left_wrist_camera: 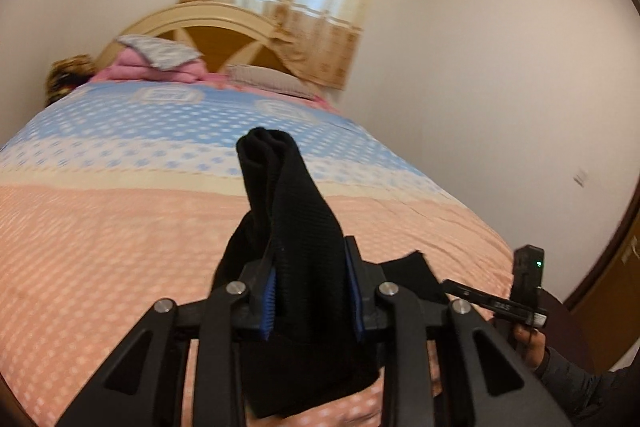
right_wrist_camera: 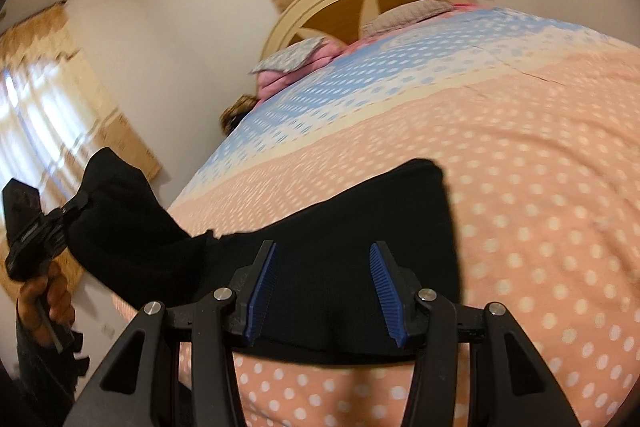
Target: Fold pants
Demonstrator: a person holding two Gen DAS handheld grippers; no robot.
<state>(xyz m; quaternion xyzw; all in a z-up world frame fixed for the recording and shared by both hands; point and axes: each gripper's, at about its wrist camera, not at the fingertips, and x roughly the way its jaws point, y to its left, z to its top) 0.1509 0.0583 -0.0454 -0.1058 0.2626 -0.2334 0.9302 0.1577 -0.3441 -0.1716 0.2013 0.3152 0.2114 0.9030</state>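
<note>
Black knit pants (left_wrist_camera: 296, 227) half lifted off a polka-dot bedspread (left_wrist_camera: 100, 247), one bunch pinched in the left gripper (left_wrist_camera: 314, 291).

Around: two fringed tan curtains over windows, one arched cream wooden headboard (left_wrist_camera: 188, 23), one flat grey pillow (left_wrist_camera: 268, 79), one pink quilt pile under a patterned cushion, white walls. The spread runs peach with white dots, then a cream band, then blue. Left gripper's blue ribbed pads clamp a raised fold of ribbed black cloth, jaws narrow. Right gripper (right_wrist_camera: 324, 291) hangs over the flat remainder of the pants, jaws half spread; whether cloth sits between them, cannot tell. Two bare hands hold the handles.
</note>
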